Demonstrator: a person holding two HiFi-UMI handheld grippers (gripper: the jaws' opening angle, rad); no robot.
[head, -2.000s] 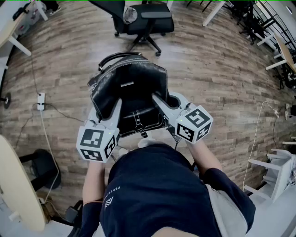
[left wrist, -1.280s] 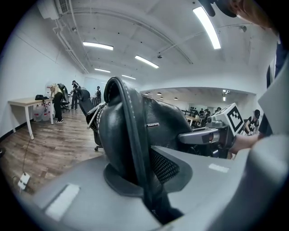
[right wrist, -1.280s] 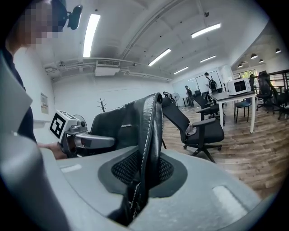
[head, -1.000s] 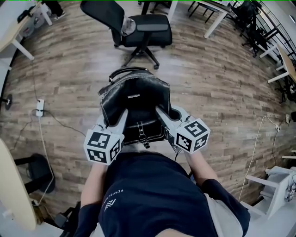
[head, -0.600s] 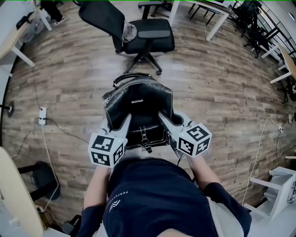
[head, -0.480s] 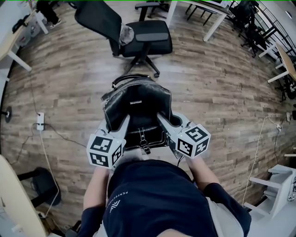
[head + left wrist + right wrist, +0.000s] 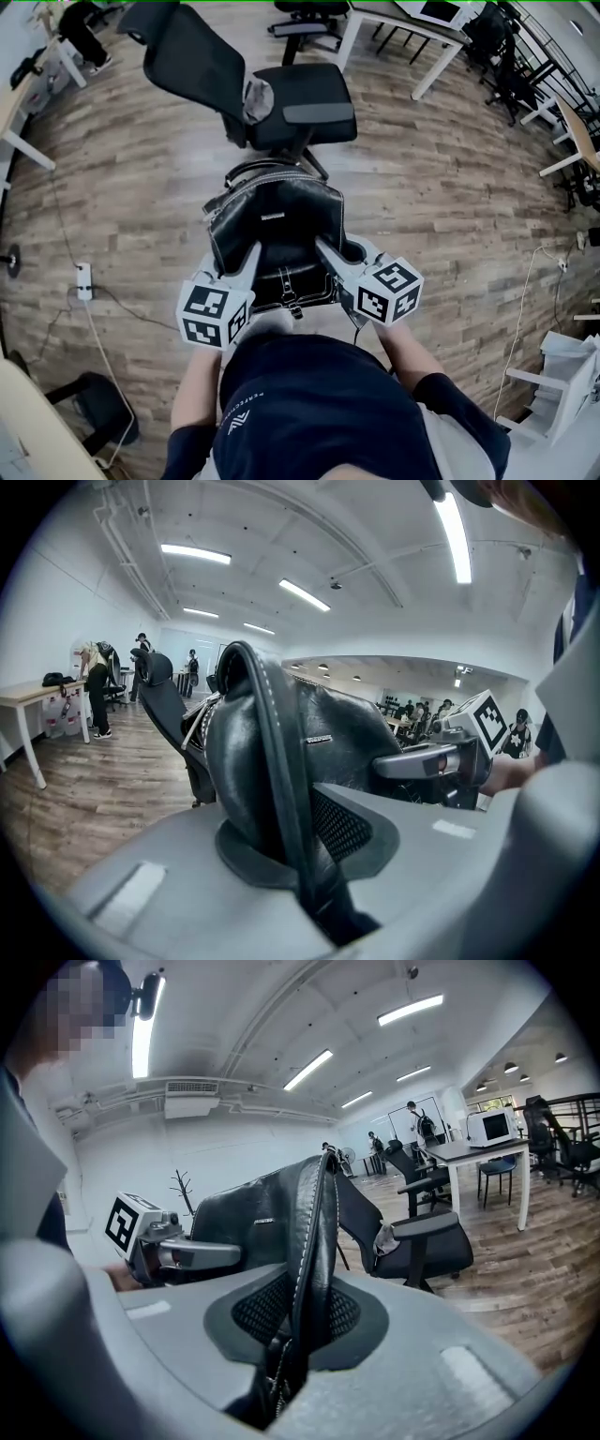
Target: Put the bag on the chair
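Note:
A black leather bag (image 7: pixel 277 220) with white stitching hangs above the wooden floor, held by both sides. My left gripper (image 7: pixel 249 255) is shut on the bag's left edge (image 7: pixel 267 771). My right gripper (image 7: pixel 324 247) is shut on its right edge (image 7: pixel 309 1232). In each gripper view the leather is pinched between the mesh pads. The black office chair (image 7: pixel 295 98) stands just beyond the bag, its seat bare apart from a grey cloth at the back. The chair also shows past the bag (image 7: pixel 427 1241) in the right gripper view.
A white desk (image 7: pixel 398 19) stands behind the chair, with more chairs and desks at the far right. A power strip (image 7: pixel 82 278) and cables lie on the floor at left. People stand far off by a desk (image 7: pixel 37 705).
The chair has drawn closer to the bag and lower in the head view. Both grippers keep the same hold on the bag.

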